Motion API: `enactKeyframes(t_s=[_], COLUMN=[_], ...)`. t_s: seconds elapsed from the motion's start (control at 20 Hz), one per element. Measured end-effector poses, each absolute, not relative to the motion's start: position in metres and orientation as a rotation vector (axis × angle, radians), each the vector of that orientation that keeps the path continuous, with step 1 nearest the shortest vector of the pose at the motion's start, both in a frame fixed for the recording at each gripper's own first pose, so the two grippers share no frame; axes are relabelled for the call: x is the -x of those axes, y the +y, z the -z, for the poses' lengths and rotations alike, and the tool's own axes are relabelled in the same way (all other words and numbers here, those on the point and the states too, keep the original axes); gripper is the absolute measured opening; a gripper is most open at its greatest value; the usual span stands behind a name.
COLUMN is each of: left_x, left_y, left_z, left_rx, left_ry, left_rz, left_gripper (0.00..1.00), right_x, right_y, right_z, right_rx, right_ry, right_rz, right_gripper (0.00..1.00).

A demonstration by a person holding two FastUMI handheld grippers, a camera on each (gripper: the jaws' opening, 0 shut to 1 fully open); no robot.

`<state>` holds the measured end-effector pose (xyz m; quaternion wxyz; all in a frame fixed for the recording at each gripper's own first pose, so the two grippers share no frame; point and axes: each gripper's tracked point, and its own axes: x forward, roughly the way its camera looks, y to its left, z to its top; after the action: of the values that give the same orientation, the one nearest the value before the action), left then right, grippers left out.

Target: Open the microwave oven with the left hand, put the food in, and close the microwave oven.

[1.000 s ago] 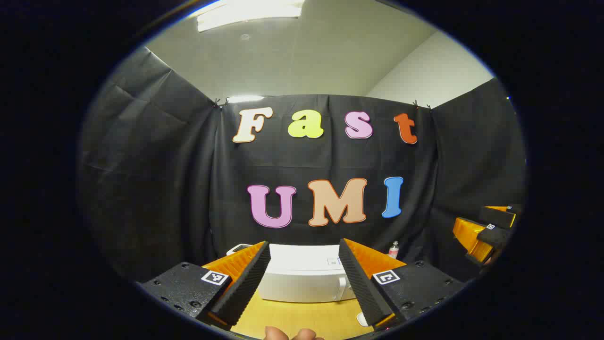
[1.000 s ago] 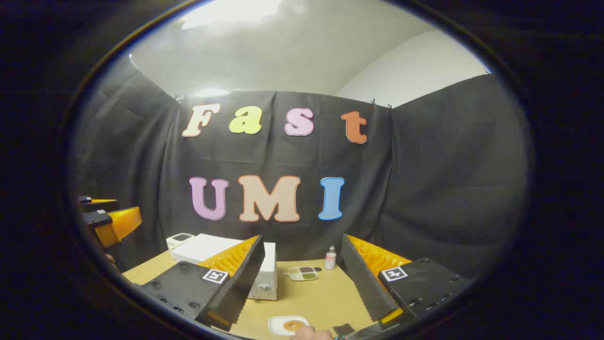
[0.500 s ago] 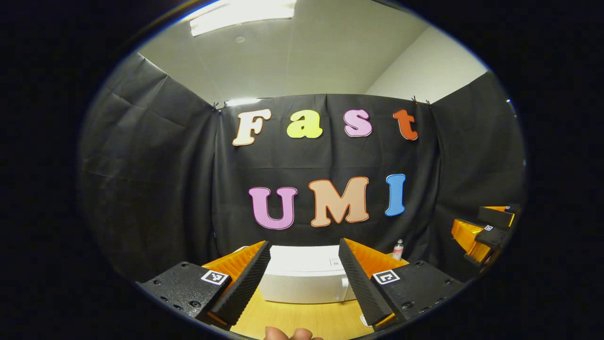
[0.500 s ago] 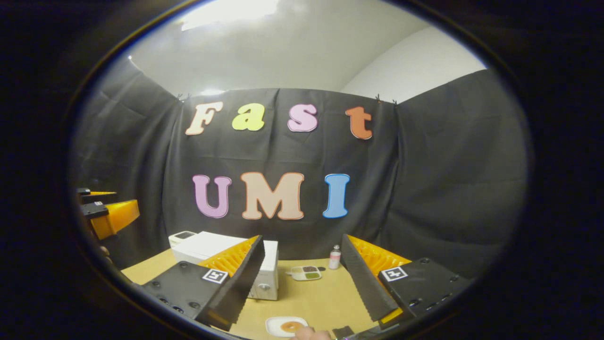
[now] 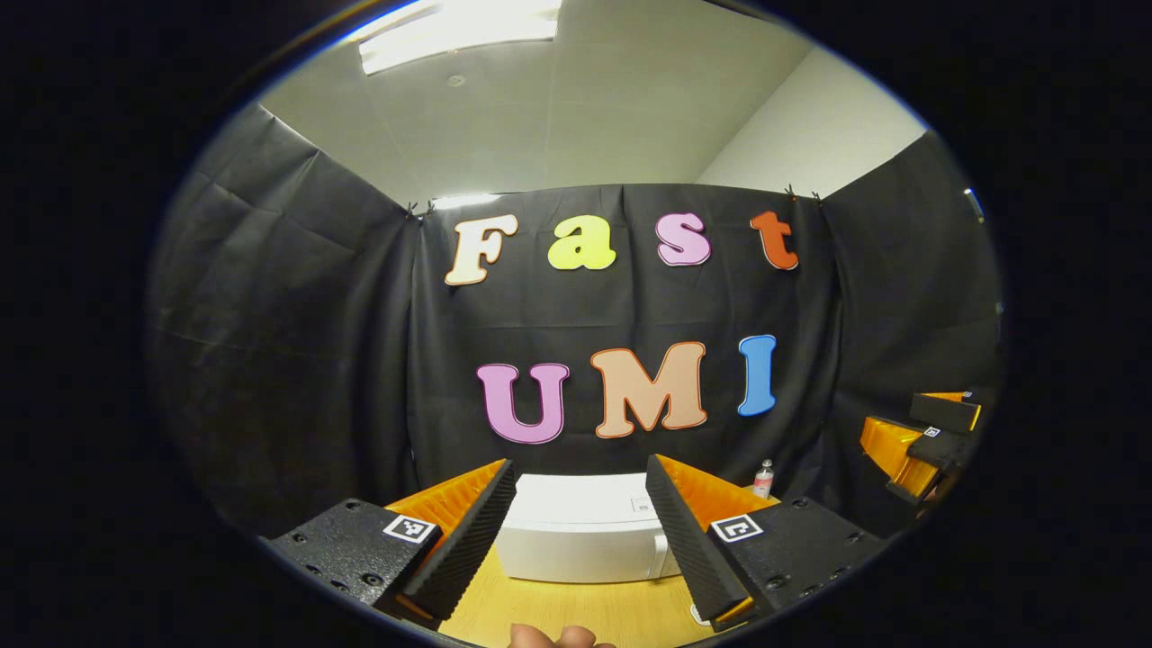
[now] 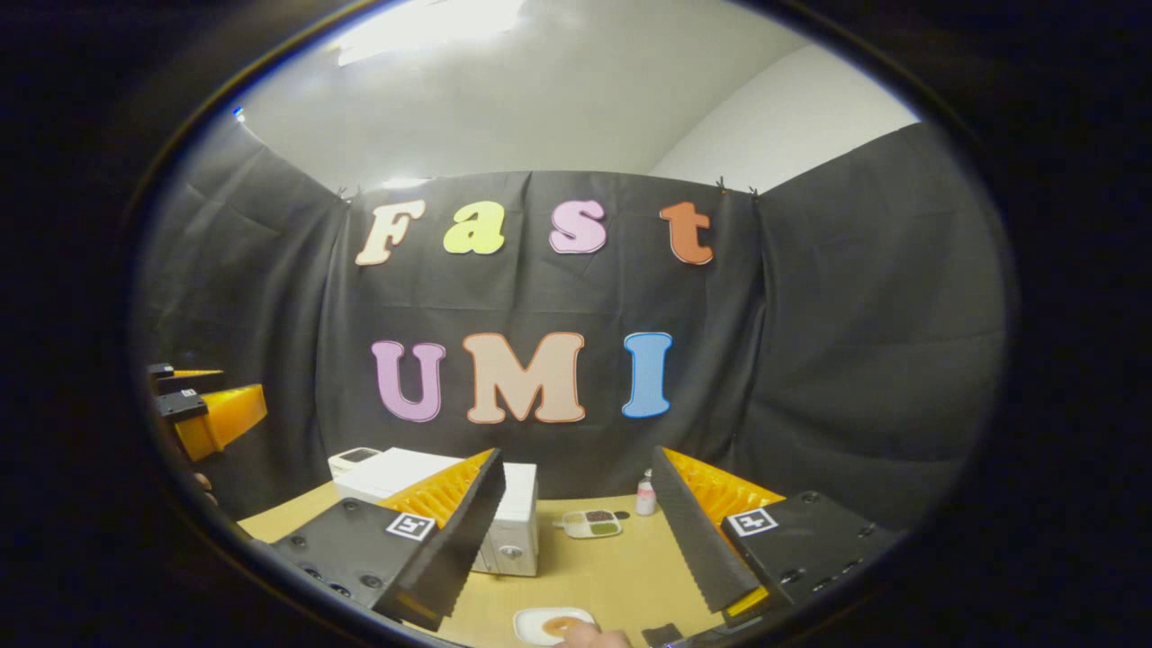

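Observation:
A white microwave (image 5: 580, 531) stands on the wooden table straight ahead of my left gripper (image 5: 579, 463), its door shut and the handle on its right side. That gripper is open, empty, and short of the oven. In the right gripper view the microwave (image 6: 517, 522) sits left of centre. A white plate with a brown round food (image 6: 553, 624) lies near the bottom edge, below my right gripper (image 6: 576, 453), which is open and holds nothing. Each gripper shows at the other view's edge: the right gripper (image 5: 927, 432) and the left gripper (image 6: 202, 405).
A small divided dish with dark and green food (image 6: 591, 523) and a little bottle (image 6: 645, 493) stand at the back of the table (image 6: 621, 576). A small white device (image 6: 353, 459) sits behind the microwave. Black cloth walls close the booth on three sides.
Both grippers drifted only slightly. The left view tipped up a little; the right view swung a little left, so the microwave and dish sit further right. Both grippers stayed open.

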<state>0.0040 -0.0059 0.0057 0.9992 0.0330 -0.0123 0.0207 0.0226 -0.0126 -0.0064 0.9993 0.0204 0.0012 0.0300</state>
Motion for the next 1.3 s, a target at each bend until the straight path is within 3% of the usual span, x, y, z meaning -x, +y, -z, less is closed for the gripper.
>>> enactKeyframes(t_s=[0.65,1.3], left_x=[-0.019,-0.084], left_y=[-0.009,-0.042], left_z=[0.034,0.186], left_rx=[-0.051,-0.056], left_ry=[0.036,0.22], left_rz=[-0.038,0.038], left_gripper=[0.95,0.96], right_x=[-0.022,-0.005], right_y=[-0.022,-0.053], right_z=[0.007,0.003], right_rx=[-0.041,0.041], right_ry=[0.004,0.005], right_rz=[-0.049,0.013], right_gripper=[0.96,0.96])
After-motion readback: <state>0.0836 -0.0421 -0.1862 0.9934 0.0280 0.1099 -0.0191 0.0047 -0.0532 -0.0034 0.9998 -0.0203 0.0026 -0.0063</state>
